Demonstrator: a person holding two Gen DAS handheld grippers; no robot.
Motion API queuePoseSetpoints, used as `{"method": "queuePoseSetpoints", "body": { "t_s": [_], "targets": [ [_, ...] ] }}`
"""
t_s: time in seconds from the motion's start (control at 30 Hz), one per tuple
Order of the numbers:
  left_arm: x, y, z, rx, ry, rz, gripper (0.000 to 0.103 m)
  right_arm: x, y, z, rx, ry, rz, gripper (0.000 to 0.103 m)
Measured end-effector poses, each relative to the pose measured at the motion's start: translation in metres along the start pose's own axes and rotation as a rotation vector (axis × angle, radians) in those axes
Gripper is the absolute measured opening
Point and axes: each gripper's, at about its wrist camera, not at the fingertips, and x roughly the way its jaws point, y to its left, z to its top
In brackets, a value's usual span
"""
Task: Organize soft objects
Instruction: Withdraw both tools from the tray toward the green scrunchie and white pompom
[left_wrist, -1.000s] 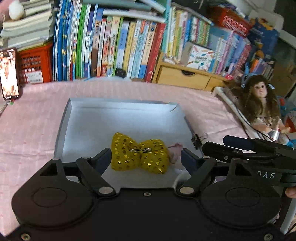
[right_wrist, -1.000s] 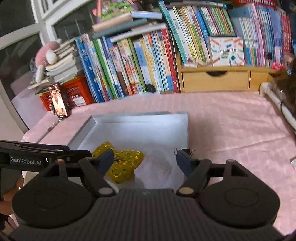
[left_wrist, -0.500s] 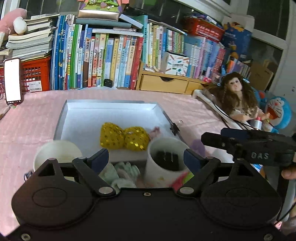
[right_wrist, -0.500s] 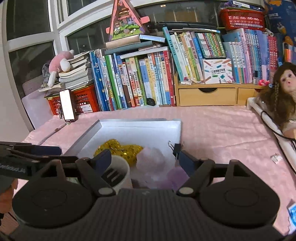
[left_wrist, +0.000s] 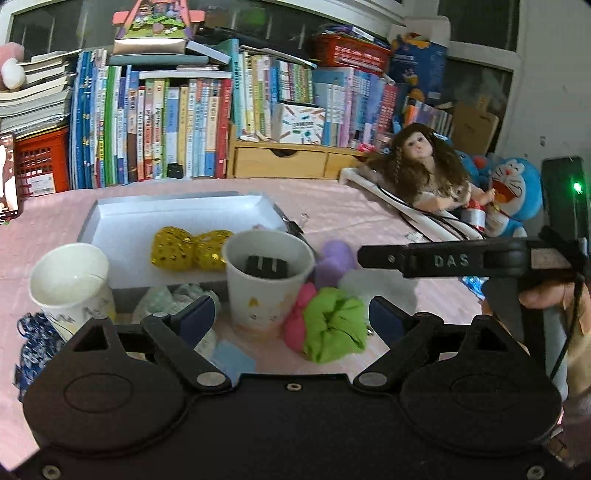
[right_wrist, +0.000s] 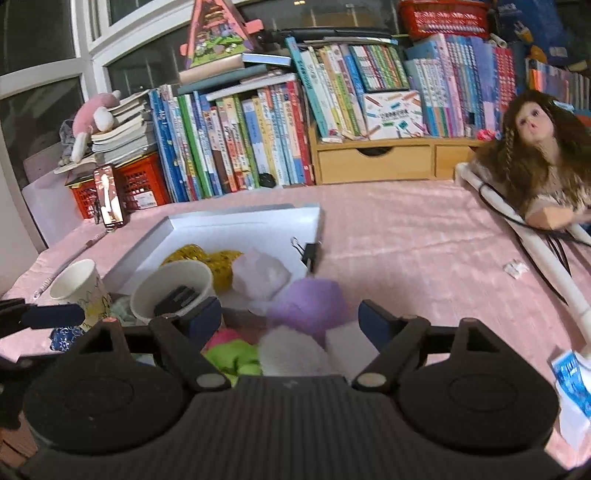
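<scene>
A white tray (left_wrist: 177, 202) on the pink cloth holds a gold sequin bow (left_wrist: 192, 250) and a pale pink soft piece (right_wrist: 262, 273). In front of the tray lie a purple soft ball (right_wrist: 306, 306), a pink scrunchie (left_wrist: 299, 319), a green scrunchie (left_wrist: 332, 326), white soft pieces (right_wrist: 291, 350) and a pale green cloth (left_wrist: 166, 297). My left gripper (left_wrist: 291, 317) hovers short of the scrunchies, its jaws opening with nothing gripped. Over the purple ball and the white pieces my right gripper (right_wrist: 291, 317) stands open and empty.
A paper cup (left_wrist: 266, 284) with a black plug in it stands before the tray, a second cup (left_wrist: 70, 284) to its left, a blue patterned cloth (left_wrist: 33, 343) below. A binder clip (right_wrist: 308, 251), a doll (left_wrist: 424, 173), a phone (right_wrist: 109, 195) and books (left_wrist: 184, 129) surround the area.
Both grippers have drawn back from the tray. The cups, the scrunchies and the purple ball have come into view in front of it. Both pairs of jaws have spread a little wider.
</scene>
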Motion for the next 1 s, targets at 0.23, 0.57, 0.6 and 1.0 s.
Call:
{"method": "queuePoseSetpoints", "body": {
  "t_s": [0.23, 0.57, 0.6, 1.0],
  "targets": [
    [0.012, -0.028, -0.021, 0.091, -0.017, -0.003, 0.090, 0.001, -0.009, -0.010, 0.015, 0.015, -0.029, 0.091],
    [0.046, -0.044, -0.033, 0.110, 0.010, 0.022, 0.089, 0.009, -0.020, -0.020, 0.032, 0.035, -0.050, 0.097],
    [0.049, -0.045, -0.034, 0.111, 0.011, 0.026, 0.089, 0.010, -0.020, -0.021, 0.031, 0.039, -0.053, 0.098],
    [0.083, -0.056, -0.037, 0.102, 0.047, 0.054, 0.077, 0.023, -0.023, -0.025, -0.006, 0.038, -0.097, 0.103]
  ]
}}
